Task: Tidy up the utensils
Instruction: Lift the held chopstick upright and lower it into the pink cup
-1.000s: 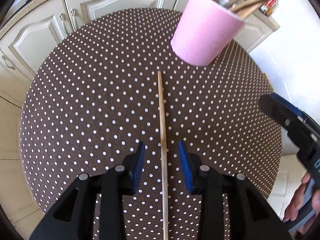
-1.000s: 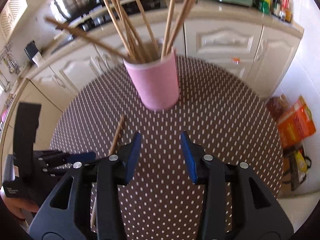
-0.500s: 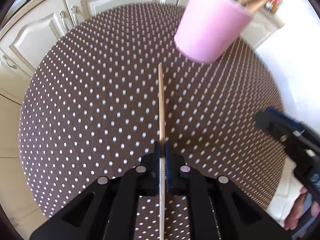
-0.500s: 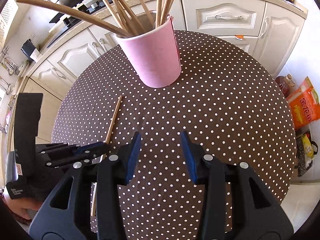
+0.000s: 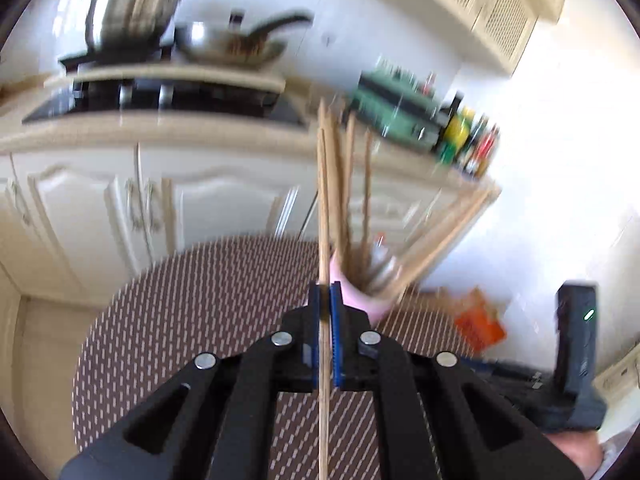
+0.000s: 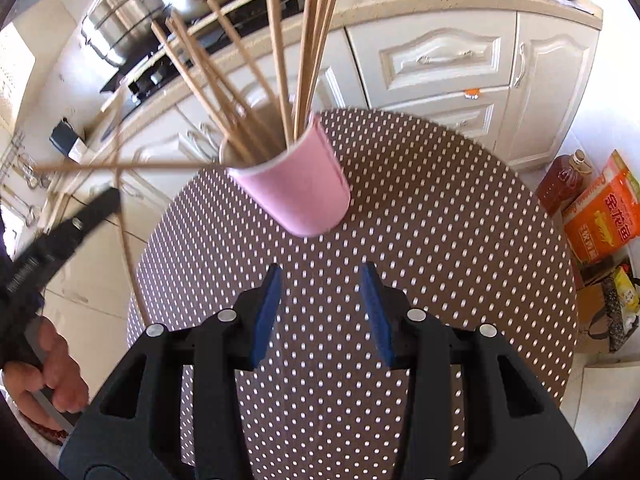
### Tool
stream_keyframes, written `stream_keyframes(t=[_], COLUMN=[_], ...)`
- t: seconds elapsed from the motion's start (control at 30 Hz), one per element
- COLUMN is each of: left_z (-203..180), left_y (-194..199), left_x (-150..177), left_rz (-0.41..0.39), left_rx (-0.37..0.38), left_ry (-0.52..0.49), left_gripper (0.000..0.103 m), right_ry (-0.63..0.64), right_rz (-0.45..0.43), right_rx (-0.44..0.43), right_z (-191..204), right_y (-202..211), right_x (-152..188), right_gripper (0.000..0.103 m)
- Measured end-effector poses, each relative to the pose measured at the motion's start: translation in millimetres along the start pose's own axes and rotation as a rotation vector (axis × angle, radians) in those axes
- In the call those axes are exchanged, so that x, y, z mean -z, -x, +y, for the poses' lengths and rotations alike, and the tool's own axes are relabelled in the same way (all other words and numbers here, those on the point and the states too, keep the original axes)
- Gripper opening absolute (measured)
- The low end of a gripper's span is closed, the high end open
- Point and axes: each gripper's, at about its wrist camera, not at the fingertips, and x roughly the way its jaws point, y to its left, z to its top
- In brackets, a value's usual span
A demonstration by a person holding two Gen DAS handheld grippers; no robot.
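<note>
My left gripper (image 5: 325,292) is shut on a long wooden chopstick (image 5: 323,200) and holds it in the air above the brown dotted table (image 5: 200,300), its far end pointing up. Behind it stands the pink cup (image 5: 372,304) with several chopsticks fanned out of it. The right wrist view shows the same cup (image 6: 304,196) tilted toward the left. There the left gripper (image 6: 112,200) holds its chopstick (image 6: 126,248) at the left edge. My right gripper (image 6: 320,280) hangs open over the table (image 6: 440,220) just in front of the cup, with nothing between its fingers.
Cream cabinets (image 6: 440,60) and a counter with a hob, a steel pot (image 5: 132,4) and a pan run behind the table. Bottles (image 5: 468,140) stand on the counter. An orange box (image 6: 600,216) and an oil bottle sit on the floor at the right.
The left gripper shut on the chopstick lying on the table, then lifted it and tilted upward. The right gripper drew a little closer to the cup, still open.
</note>
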Motion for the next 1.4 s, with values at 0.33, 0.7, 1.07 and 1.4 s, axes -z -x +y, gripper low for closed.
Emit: stream_keyframes(t=[0.33, 0.7, 1.07, 1.4], left_z=[-45.6, -69.3, -64.6, -71.8], left_y=[22.2, -24.6, -35.5, -30.9], left_x=[-78.7, -82.1, -61.7, -37.2], left_rz=[-0.283, -0.340, -0.263, -0.157], left_rx=[0.109, 0.138, 0.074, 0.044], left_ry=[-0.036, -0.108, -0.165, -0.242], left_gripper=[0.005, 0.005, 0.005, 0.005], right_ry=[-0.039, -0.026, -0.025, -0.013], right_rz=[-0.075, -0.085, -0.069, -0.050], right_rx=[-0.050, -0.086, -0.106, -0.109], right_z=[-8.8, -21.2, -26.4, -19.4], right_y=[10.3, -7.2, -15.5, -15.6], right_x=[-35.2, -63.0, -69.3, -64.7], right_gripper=[0.041, 0.041, 0.042, 0.044])
